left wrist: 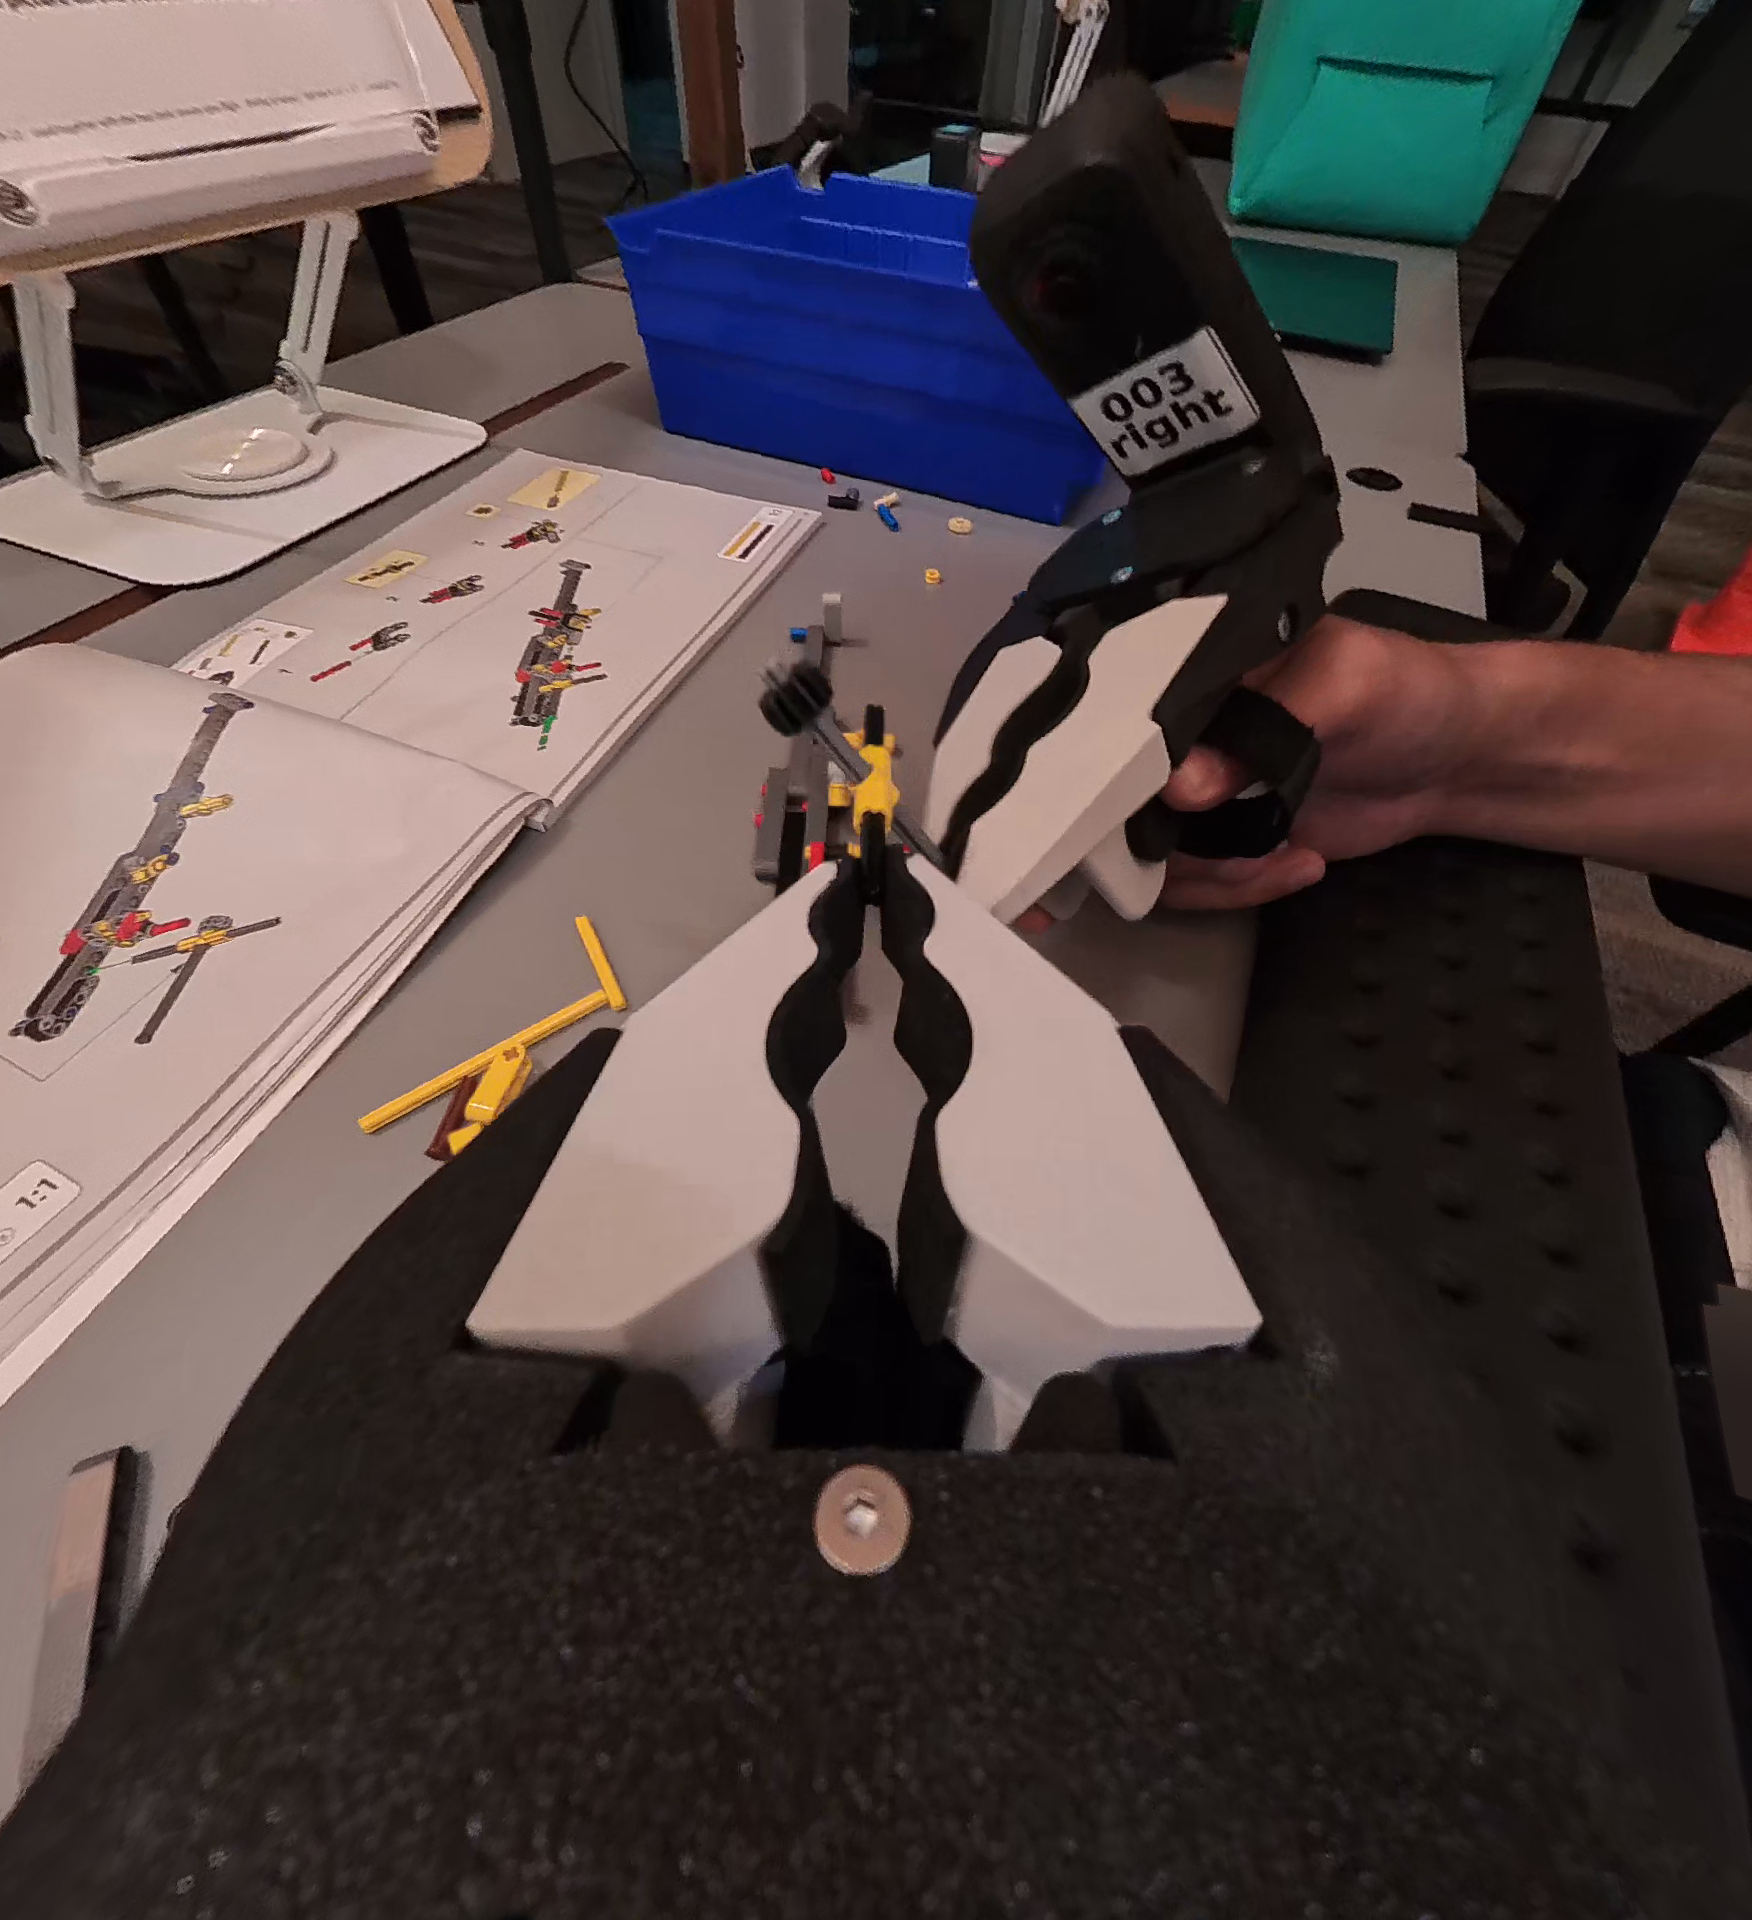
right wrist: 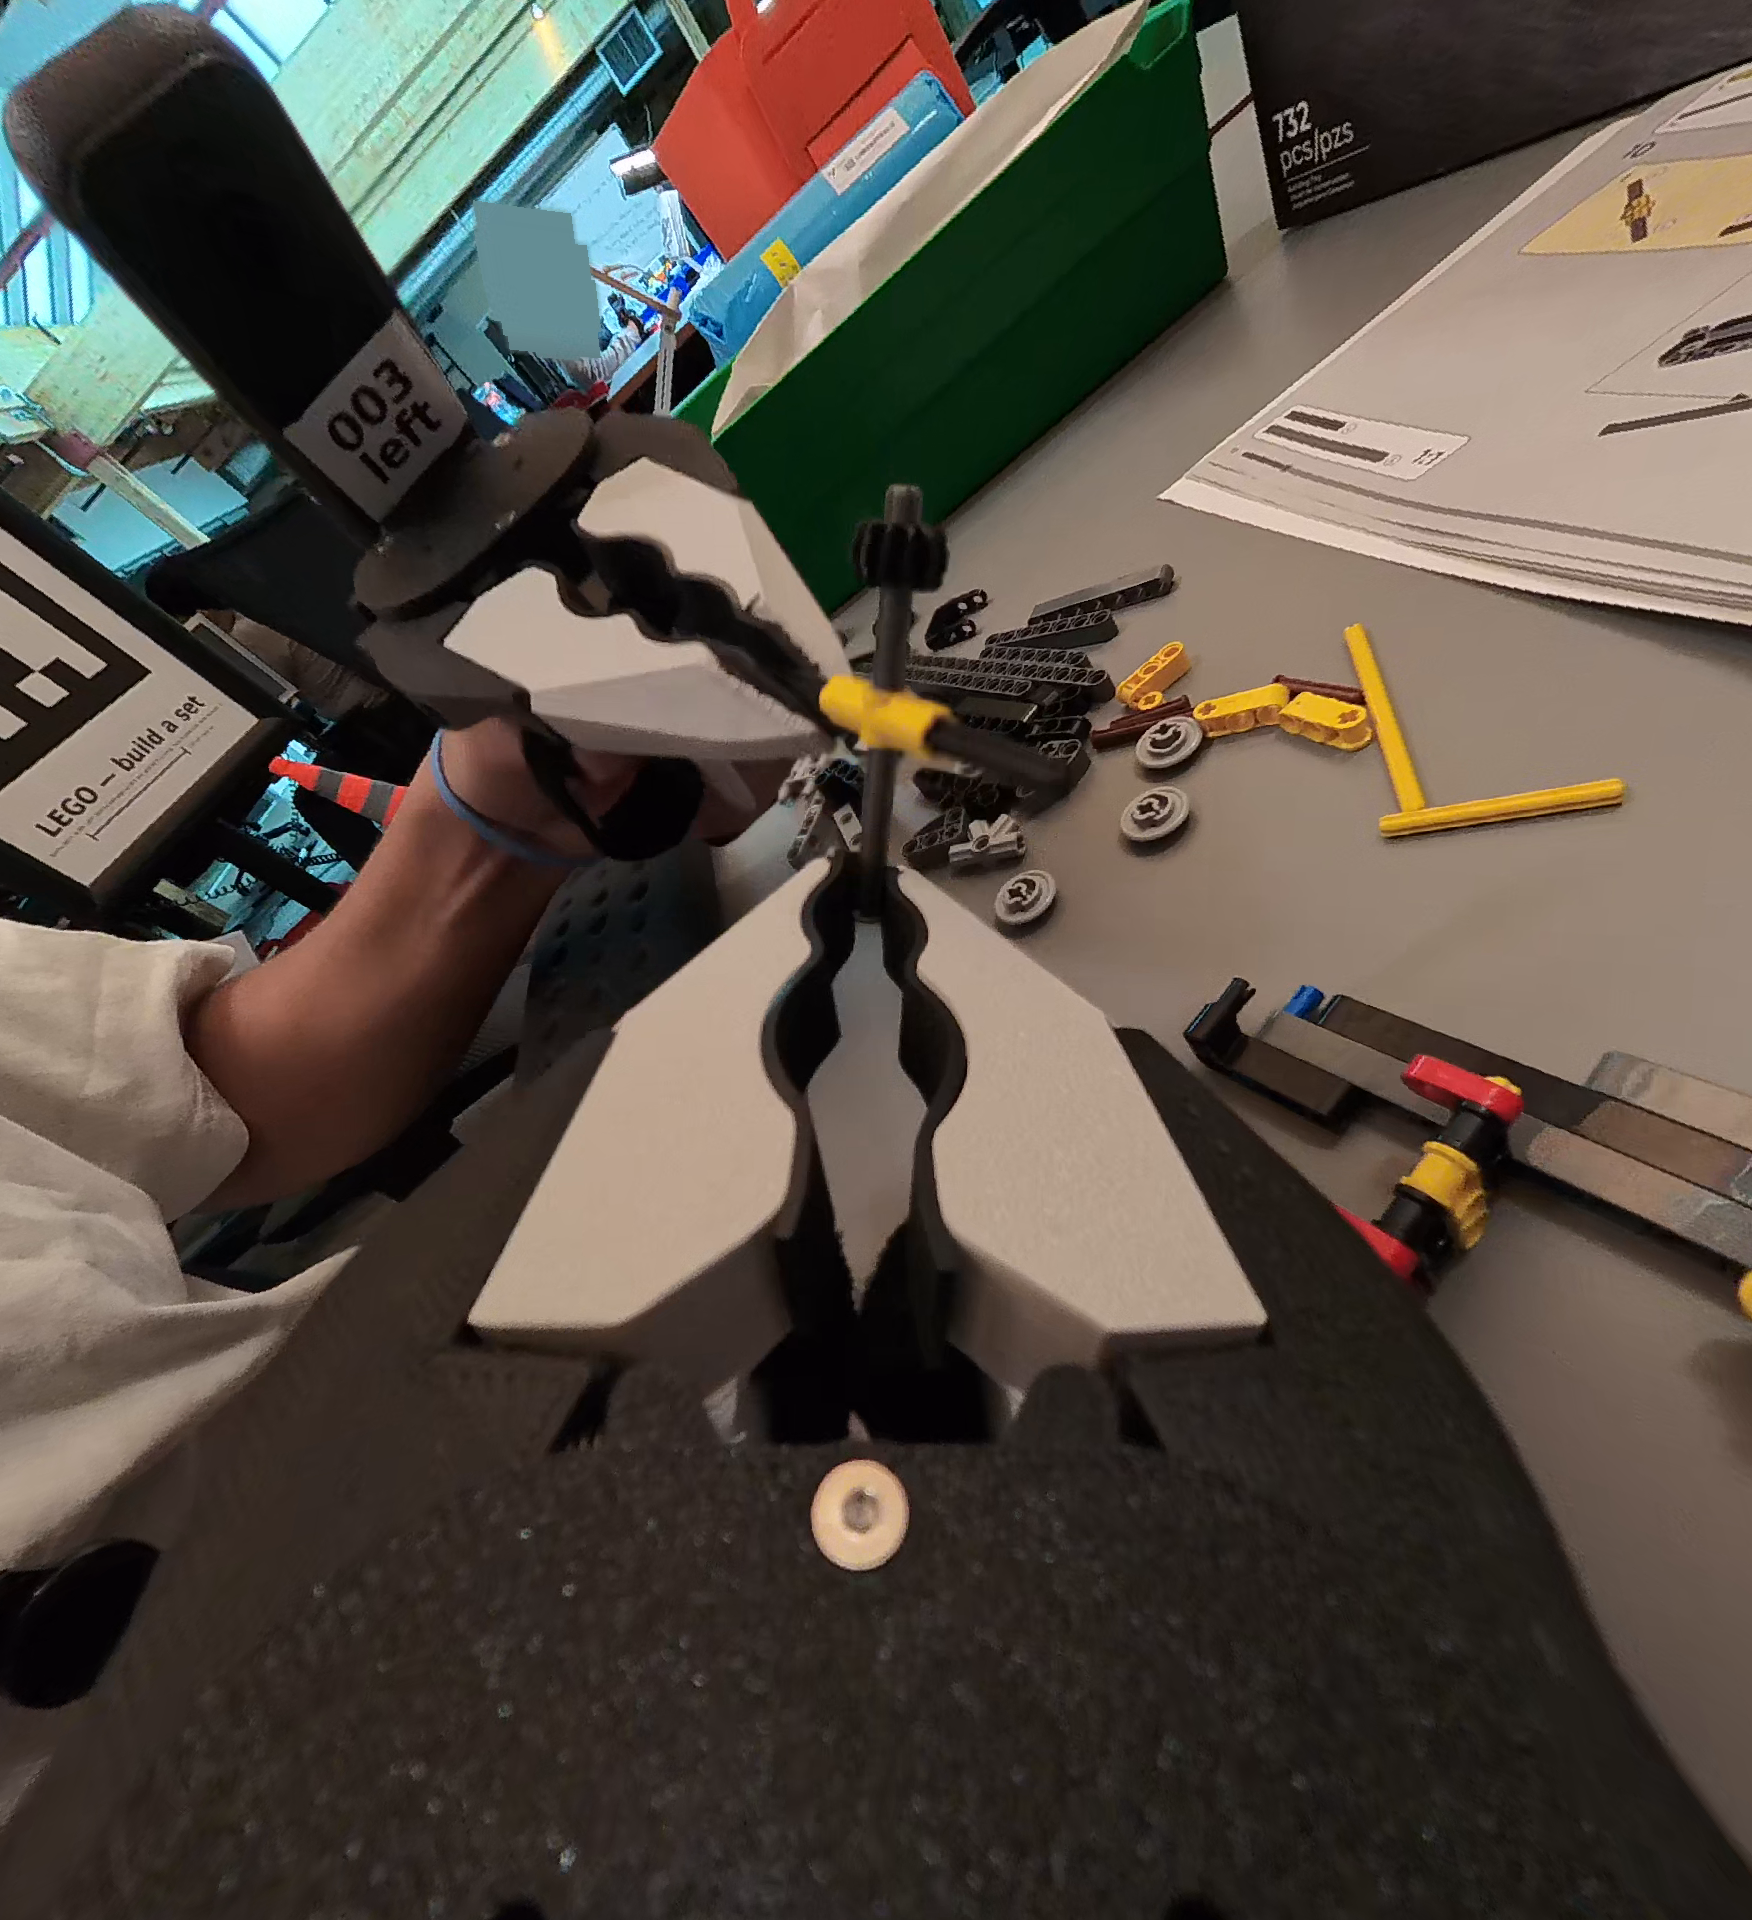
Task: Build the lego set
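My left gripper (left wrist: 867, 878) is shut on the near end of a yellow cross connector (left wrist: 872, 795), held above the grey table (left wrist: 643, 894). A black axle (left wrist: 856, 764) with a black gear (left wrist: 794, 698) passes through the connector. My right gripper (right wrist: 867, 899) is shut on that axle's lower end (right wrist: 877, 810), with the gear (right wrist: 898, 545) at the top. The right wrist view shows the left gripper (right wrist: 822, 691) closed on the connector (right wrist: 877, 712). The left wrist view shows the right gripper (left wrist: 955, 844) just right of it. The long grey beam build (right wrist: 1578, 1132) lies on the table, also in the left wrist view (left wrist: 789, 810).
An open instruction booklet (left wrist: 280, 831) lies left. A blue bin (left wrist: 851, 343) stands behind, and a white stand (left wrist: 228, 468) far left. Yellow T-shaped rods (right wrist: 1423, 769), dark beams (right wrist: 1017, 665) and grey round pieces (right wrist: 1152, 816) are scattered near a green bin (right wrist: 1007, 312) and a black box (right wrist: 1474, 94). Left and right tips are no more than a few centimetres apart.
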`<state>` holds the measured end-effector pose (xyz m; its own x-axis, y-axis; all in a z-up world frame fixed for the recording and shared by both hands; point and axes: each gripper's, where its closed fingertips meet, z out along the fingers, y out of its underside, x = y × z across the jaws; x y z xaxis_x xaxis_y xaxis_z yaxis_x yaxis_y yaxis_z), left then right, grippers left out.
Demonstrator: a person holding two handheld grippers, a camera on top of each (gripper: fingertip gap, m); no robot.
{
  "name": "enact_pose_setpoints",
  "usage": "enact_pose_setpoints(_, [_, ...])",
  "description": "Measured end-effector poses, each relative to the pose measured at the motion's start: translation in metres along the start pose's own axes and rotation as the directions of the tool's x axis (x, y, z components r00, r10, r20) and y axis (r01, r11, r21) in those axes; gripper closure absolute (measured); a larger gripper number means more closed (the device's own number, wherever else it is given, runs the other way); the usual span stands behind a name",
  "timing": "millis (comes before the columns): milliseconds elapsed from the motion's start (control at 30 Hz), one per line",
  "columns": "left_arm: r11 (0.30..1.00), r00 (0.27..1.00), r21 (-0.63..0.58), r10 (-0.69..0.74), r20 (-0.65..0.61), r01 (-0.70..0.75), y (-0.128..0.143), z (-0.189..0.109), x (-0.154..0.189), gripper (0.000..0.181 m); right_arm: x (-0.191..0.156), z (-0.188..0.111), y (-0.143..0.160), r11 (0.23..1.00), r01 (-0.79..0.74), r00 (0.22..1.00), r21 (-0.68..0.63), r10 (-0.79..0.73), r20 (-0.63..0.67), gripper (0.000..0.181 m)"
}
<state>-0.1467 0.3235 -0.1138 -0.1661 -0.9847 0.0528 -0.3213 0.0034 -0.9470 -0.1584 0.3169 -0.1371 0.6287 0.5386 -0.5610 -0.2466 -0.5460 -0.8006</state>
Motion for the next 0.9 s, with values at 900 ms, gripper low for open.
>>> enact_pose_setpoints(900, [0.956,0.933,-0.202,0.259,0.249,-0.212,0.026,0.012,-0.036,0.151,0.042,-0.002,0.024,0.982,0.016,0.944,-0.186,-0.076,-0.320,0.178])
